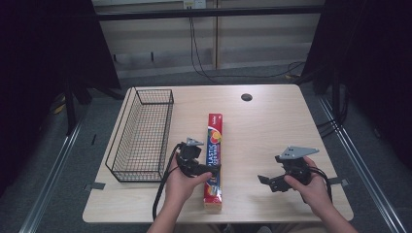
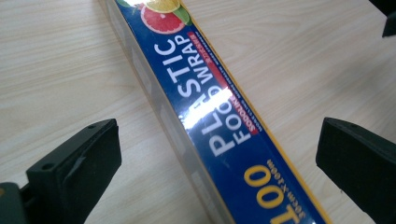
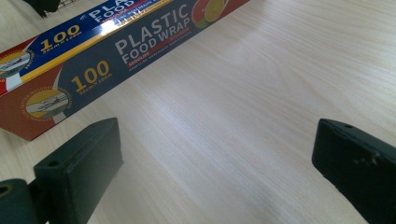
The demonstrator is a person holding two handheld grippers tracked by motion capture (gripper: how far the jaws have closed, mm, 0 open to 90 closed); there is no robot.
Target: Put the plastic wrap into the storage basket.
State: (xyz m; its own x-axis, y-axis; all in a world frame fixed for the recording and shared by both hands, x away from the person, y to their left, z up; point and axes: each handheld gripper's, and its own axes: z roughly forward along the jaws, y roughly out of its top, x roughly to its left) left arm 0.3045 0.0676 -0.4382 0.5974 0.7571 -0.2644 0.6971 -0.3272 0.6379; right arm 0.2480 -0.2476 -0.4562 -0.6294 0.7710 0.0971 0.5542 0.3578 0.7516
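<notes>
Left tool (image 2: 217,154): spread astride plastic wrap box (image 2: 210,116) | right tool (image 3: 215,163): spread, nothing between

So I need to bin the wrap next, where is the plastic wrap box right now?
In the high view the plastic wrap box lies lengthwise mid-table, right of the wire basket, with the open left gripper at its near end.

Long red-and-blue plastic wrap box (image 1: 214,158) lies flat mid-table.
</notes>
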